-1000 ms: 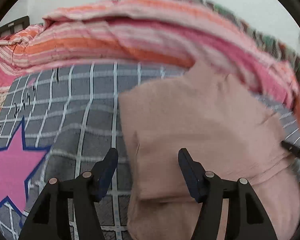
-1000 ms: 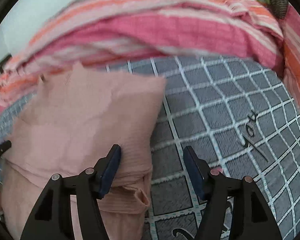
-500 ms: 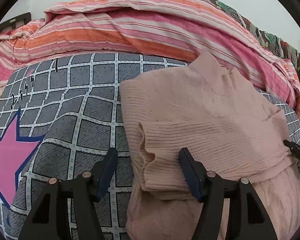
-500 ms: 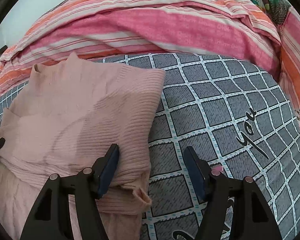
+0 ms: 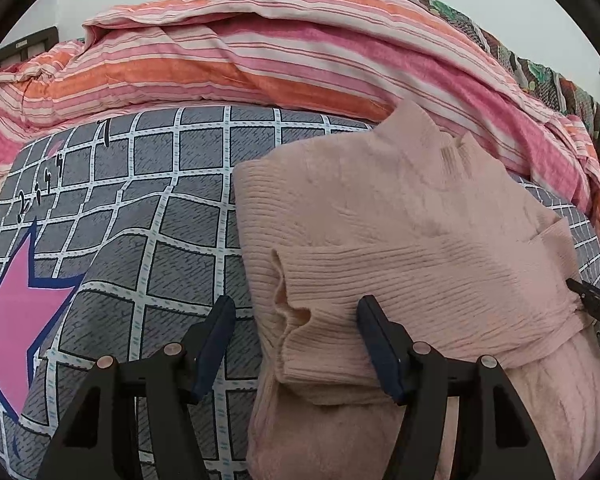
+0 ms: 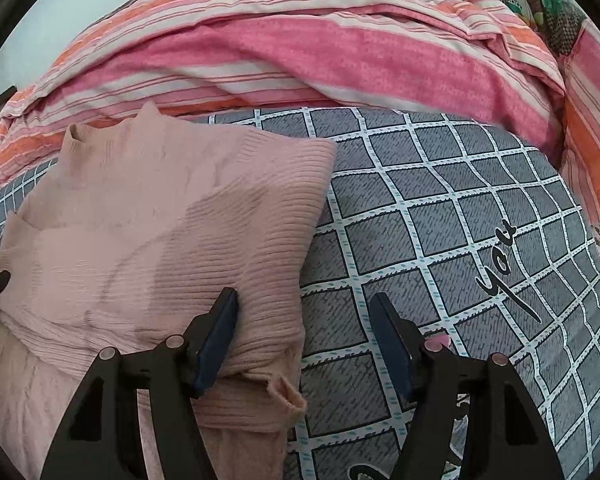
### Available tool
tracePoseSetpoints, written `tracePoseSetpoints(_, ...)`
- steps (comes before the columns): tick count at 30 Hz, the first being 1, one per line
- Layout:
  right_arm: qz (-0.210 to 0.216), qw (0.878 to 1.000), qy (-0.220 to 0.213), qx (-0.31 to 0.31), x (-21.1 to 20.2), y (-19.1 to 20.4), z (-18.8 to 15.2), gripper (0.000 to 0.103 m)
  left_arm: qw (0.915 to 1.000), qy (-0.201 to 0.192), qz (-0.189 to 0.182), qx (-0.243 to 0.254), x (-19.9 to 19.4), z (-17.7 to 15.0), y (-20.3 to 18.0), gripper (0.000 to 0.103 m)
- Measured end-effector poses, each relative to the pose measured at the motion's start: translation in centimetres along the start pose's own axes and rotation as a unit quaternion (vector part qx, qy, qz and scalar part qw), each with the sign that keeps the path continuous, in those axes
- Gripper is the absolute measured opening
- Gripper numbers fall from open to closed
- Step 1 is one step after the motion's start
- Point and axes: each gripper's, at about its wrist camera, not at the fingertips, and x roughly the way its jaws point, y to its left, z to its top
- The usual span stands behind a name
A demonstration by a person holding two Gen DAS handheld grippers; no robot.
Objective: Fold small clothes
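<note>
I see the pink knit sweater (image 5: 400, 240) lying on the bed, on a grey checked cover (image 5: 148, 200), with both sleeves folded across its body. My left tongs (image 5: 296, 332) stand spread with nothing pinched: the sweater's left edge and the open cuff of the folded sleeve (image 5: 288, 312) sit in the gap between the jaws, the right jaw over the ribbed sleeve, the left jaw over bare cover. Whether the pads rest on the knit or hang just above it I cannot tell.

My right tongs (image 6: 304, 328) are spread too and grip nothing — the sweater's right edge (image 6: 300, 280) runs up between the jaws, the left jaw over the ribbed fold, the right jaw over the checked cover. The other sleeve cuff (image 6: 288, 396) lies low, just beside the left jaw.

From the right wrist the sweater (image 6: 160, 220) fills the left half; to its right the cover lies open as far as the script lettering (image 6: 500, 264). From the left wrist the open ground is on the left, out to a pink star (image 5: 16, 320). Behind the collar a heaped pink and orange striped quilt (image 5: 260, 64) bounds the far side, close to the neckline — little room there.
</note>
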Motion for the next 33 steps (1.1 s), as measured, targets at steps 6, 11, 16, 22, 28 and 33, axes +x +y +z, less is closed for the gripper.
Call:
tracePoseSetpoints(6,0.04,0.999,-0.004,0.023,-0.5,-1.1,0.0,0.066,0.9995,-0.005,-0.03,-0.008,-0.6,-0.1,0.4,0.063)
tracePoseSetpoints(11,0.062,0.998,0.012,0.026,-3.0,-1.6,-0.7,0.066,0.9967,0.016,-0.079,-0.013,-1.8,-0.8,1.1,0.065)
tracePoseSetpoints(16,0.082,0.996,-0.014,-0.023,-9.1,-0.6,-4.8,0.066,0.9788,0.026,-0.19,-0.073,-5.5,-4.5,3.4,0.067)
tracePoseSetpoints(22,0.128,0.991,0.018,-0.026,-11.6,-0.3,-10.1,0.066,0.9563,0.036,-0.27,-0.106,-8.9,-9.5,4.0,0.067)
tracePoseSetpoints(28,0.15,0.989,0.0,0.011,-12.9,-1.1,-13.3,0.066,0.9473,0.038,-0.301,-0.103,-10.6,-11.8,2.6,0.067)
tracePoseSetpoints(33,0.177,0.984,-0.004,0.016,-14.3,-0.9,-14.8,0.058,0.9449,0.056,-0.313,-0.076,-11.6,-13.5,0.7,0.066)
